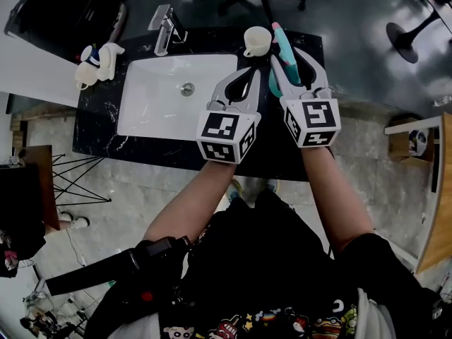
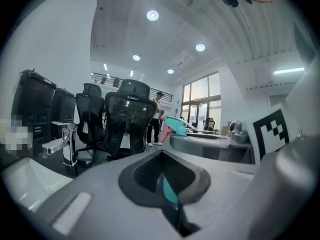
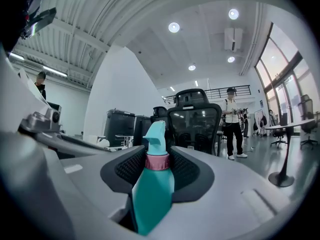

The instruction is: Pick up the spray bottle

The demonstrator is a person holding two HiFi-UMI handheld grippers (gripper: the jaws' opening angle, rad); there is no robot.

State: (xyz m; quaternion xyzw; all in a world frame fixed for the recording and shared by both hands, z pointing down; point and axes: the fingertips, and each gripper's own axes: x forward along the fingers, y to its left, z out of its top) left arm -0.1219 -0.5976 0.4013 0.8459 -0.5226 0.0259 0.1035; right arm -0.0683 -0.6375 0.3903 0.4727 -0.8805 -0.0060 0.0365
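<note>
Right claw (image 3: 157, 160) clamped on teal spray bottle (image 3: 151, 186) at the neck, over black tabletop (image 1: 212, 42) beside white cup (image 1: 257, 41); left claw (image 2: 163, 176) closed, empty, alongside.

Spray bottle (image 1: 282, 48) in right gripper (image 1: 289, 56), cup (image 1: 257, 41) just left, perhaps in contact; sink (image 1: 152, 111) farther left.

worktop (image 1: 95, 115) black marble, upper centre | sink (image 1: 155, 108) inset | tap (image 1: 164, 30) | cup (image 1: 258, 41) | white toy (image 1: 99, 61) upper left
</note>
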